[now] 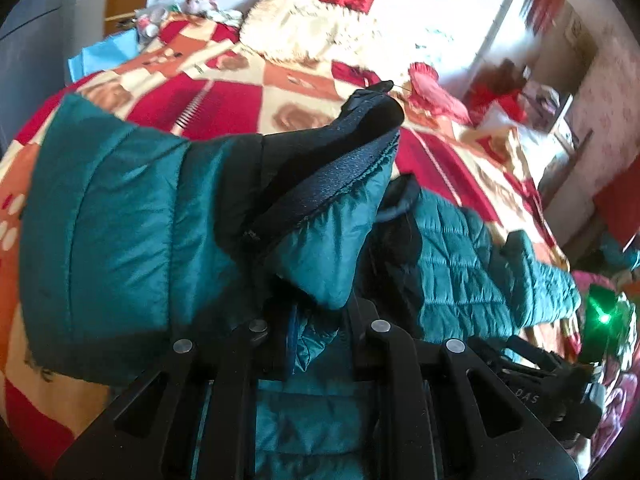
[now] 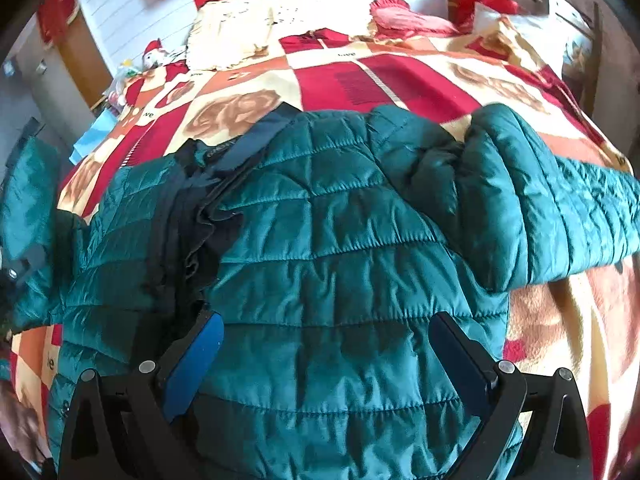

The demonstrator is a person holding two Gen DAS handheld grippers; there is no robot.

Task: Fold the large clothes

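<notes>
Honestly I'm barely starting: my left claw (image 1: 316, 320) is clamping a jacket (image 2: 320, 240) flap, right claw (image 2: 324, 360) is hanging released over it, bed (image 2: 400, 80) underneath

Black grippers (image 2: 326, 356) (blue pads (image 2: 196, 364))

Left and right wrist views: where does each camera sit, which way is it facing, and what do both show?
Left wrist: rides the left gripper, angled down across the bed toward the pillows; its shut jaws pinch a fold of the teal jacket.
Right wrist: rides the right gripper, looking down along its open fingers over the spread jacket; no hand clearly visible.
Shared: jacket, patchwork blanket, cream pillow.
</notes>
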